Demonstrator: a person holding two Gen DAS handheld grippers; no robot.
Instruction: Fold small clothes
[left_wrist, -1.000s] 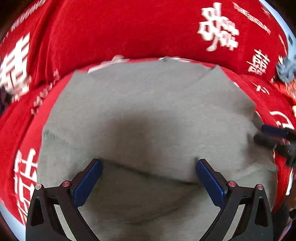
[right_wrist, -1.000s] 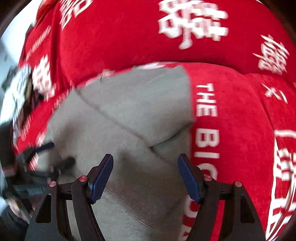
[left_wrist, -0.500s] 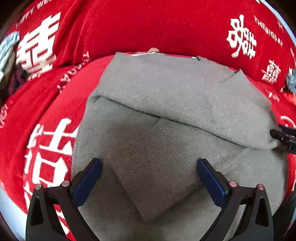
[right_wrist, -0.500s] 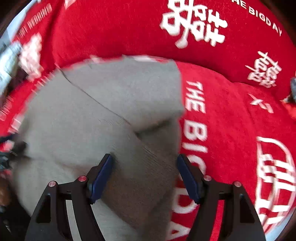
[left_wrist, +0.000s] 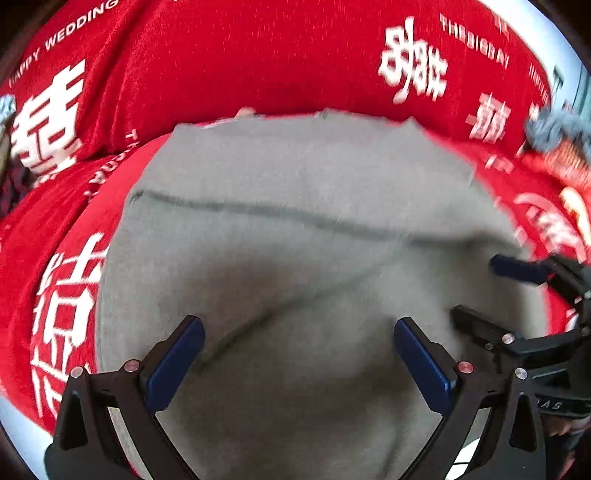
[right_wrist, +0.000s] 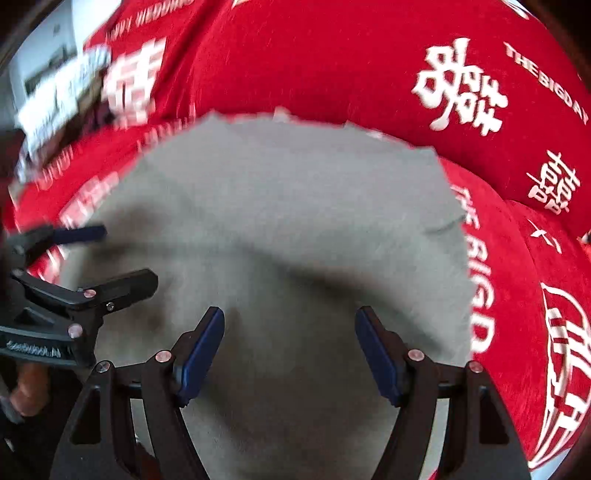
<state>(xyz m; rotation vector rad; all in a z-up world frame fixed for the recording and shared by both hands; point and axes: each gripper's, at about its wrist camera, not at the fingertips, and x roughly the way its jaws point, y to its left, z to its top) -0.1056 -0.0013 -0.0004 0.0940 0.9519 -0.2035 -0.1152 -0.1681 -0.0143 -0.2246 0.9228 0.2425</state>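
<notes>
Ribbed cuff flap gone from between my left gripper (left_wrist: 298, 363) jaws; grey garment (left_wrist: 295, 229) lay smoother; right gripper (left_wrist: 476, 291) drew closer.

Both grippers, left gripper (left_wrist: 297, 363) and right gripper (right_wrist: 290, 356): black frames, blue-padded fingers (left_wrist: 173, 363), pinkish screw heads, seemingly.

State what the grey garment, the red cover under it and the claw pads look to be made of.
Grey garment: soft matte knit, probably fleece or jersey; fuzzy, no shine.
Red cover: likely short-pile velvet; streaky sheen, white printed lettering.
Left claw pads: probably dark blue rubber, smooth, on black frames.
</notes>
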